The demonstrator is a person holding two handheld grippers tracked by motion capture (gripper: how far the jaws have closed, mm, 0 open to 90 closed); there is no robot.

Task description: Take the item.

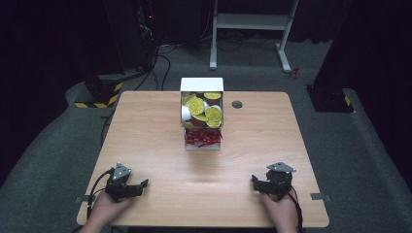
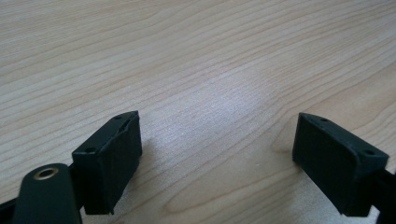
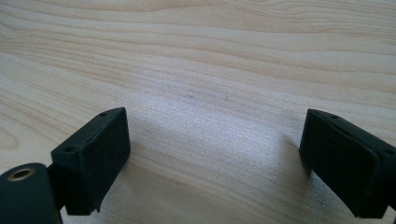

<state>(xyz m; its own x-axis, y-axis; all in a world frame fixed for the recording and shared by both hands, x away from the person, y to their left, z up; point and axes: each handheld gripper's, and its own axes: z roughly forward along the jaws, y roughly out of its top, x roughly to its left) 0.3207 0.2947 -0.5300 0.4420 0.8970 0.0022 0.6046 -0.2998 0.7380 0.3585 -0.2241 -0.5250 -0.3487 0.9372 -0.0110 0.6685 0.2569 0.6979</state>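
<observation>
High view showed the left gripper (image 1: 133, 187) at seven o'clock on the table (image 1: 160, 145) and the right gripper (image 1: 262, 184) at five o'clock, both well apart from the white box (image 1: 202, 84) of yellow-lidded cups (image 1: 198, 106) at twelve o'clock. Both grippers' jaws stood spread wide over bare wood, pinching nothing.
</observation>
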